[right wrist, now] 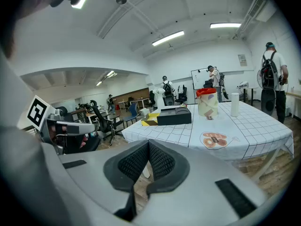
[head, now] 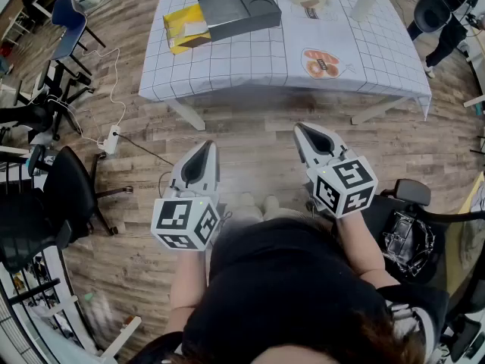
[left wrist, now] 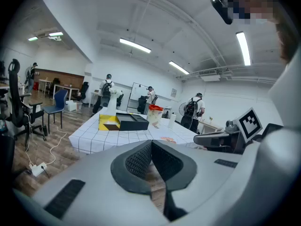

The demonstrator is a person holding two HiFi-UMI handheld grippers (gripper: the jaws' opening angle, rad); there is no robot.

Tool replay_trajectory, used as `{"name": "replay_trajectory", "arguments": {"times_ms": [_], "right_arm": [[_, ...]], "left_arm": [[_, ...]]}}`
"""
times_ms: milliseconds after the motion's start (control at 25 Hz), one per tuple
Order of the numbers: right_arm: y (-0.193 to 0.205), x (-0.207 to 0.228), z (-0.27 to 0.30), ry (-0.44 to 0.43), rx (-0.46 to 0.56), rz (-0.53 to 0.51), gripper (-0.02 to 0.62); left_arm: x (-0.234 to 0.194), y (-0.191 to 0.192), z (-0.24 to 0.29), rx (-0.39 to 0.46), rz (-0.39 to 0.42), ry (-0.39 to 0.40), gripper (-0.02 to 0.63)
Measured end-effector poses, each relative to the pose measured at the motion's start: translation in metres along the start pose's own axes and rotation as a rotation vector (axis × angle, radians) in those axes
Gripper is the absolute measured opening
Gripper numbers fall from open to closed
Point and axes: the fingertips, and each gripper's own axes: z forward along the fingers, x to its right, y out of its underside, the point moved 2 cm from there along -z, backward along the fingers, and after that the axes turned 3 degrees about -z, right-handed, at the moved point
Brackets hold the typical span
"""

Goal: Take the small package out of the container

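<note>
A black container point(head: 239, 10) lies at the near left of the white grid-cloth table point(head: 379, 59), with a yellow open box point(head: 186, 27) against its left end. A small flat packet with a doughnut print point(head: 322, 63) lies near the table's front edge. My left gripper point(head: 206, 147) and right gripper point(head: 301, 130) hang over the wooden floor, short of the table, both shut and empty. The left gripper view shows its pads point(left wrist: 141, 160) pressed together, with the container point(left wrist: 133, 122) far ahead. In the right gripper view the pads point(right wrist: 160, 161) also meet.
A paper tub with a red lid point(right wrist: 208, 102) and a white cylinder point(right wrist: 234, 104) stand further back on the table. Office chairs point(head: 68, 188) crowd the left, and a cable with a power strip point(head: 112, 139) lies on the floor. Several people stand in the background.
</note>
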Motion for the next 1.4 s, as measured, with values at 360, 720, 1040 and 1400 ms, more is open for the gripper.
{"name": "replay_trajectory", "arguments": {"times_ms": [360, 720, 1040, 1400], "right_arm": [[0.006, -0.022, 0.014, -0.009, -0.030, -0.023, 0.015], [0.007, -0.037, 0.032, 0.019, -0.053, -0.036, 0.015], [0.015, -0.037, 0.054, 0.002, -0.103, -0.036, 0.015], [-0.009, -0.007, 0.106, -0.083, -0.096, -0.042, 0.015]], "left_arm": [[-0.026, 0.006, -0.011, -0.028, 0.003, -0.009, 0.028], [-0.056, 0.015, -0.014, -0.069, -0.039, 0.013, 0.026], [-0.082, 0.025, -0.008, -0.108, -0.045, -0.035, 0.026], [-0.090, 0.000, 0.043, -0.092, -0.073, -0.036, 0.026]]}}
